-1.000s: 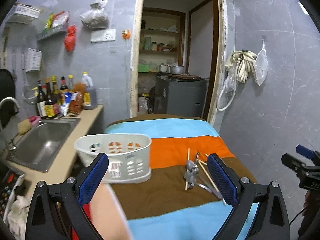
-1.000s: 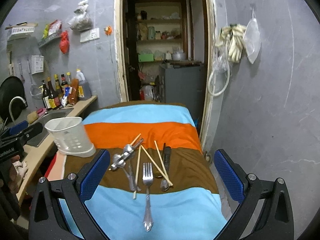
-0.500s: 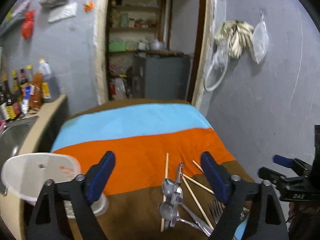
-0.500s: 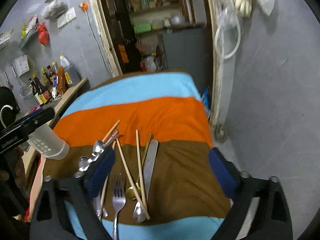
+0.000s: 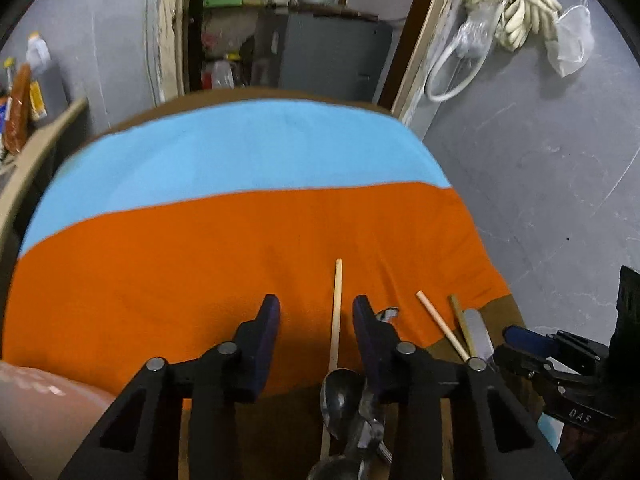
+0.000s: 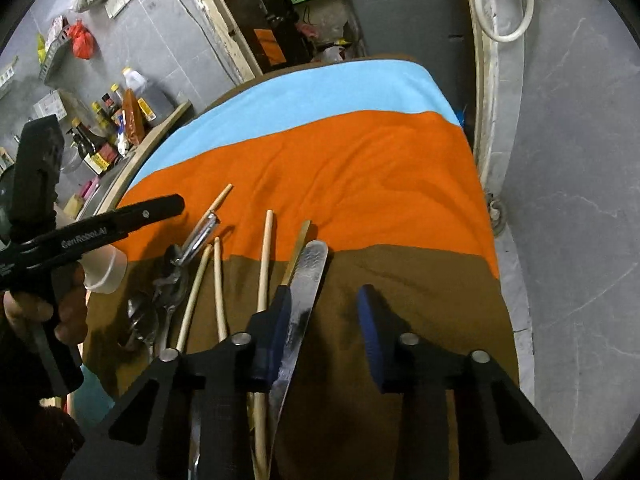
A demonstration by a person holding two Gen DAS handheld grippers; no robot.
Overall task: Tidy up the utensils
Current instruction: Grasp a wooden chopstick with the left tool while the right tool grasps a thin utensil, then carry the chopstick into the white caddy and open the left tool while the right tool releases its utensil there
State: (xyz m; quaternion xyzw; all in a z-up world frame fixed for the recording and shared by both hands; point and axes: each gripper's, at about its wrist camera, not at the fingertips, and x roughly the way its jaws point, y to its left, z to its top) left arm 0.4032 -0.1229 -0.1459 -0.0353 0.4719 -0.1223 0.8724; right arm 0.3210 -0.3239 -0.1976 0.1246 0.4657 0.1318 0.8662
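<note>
Utensils lie in a loose pile on a striped cloth point(image 5: 200, 264). My left gripper point(image 5: 316, 320) is open low over the cloth; a wooden chopstick point(image 5: 336, 312) lies between its fingers, with metal spoons point(image 5: 340, 400) just below. My right gripper point(image 6: 322, 320) is open over the brown stripe; a steel knife point(image 6: 304, 288) lies by its left finger, with a chopstick point(image 6: 266, 256) and a gold handle point(image 6: 298, 248) to the left. More chopsticks point(image 6: 216, 280) and spoons point(image 6: 172, 276) lie further left. The left gripper also shows in the right wrist view point(image 6: 92, 228).
A white plastic utensil holder point(image 6: 106, 268) peeks out behind the left gripper at the cloth's left edge. A counter with bottles point(image 6: 120, 120) and a sink stands to the left. A grey wall runs along the right; a doorway point(image 5: 280, 20) lies beyond the table.
Both grippers have dropped toward the utensils and their jaws have narrowed. The left gripper swung right, away from the white holder, and now straddles a chopstick. The right one came down beside the knife.
</note>
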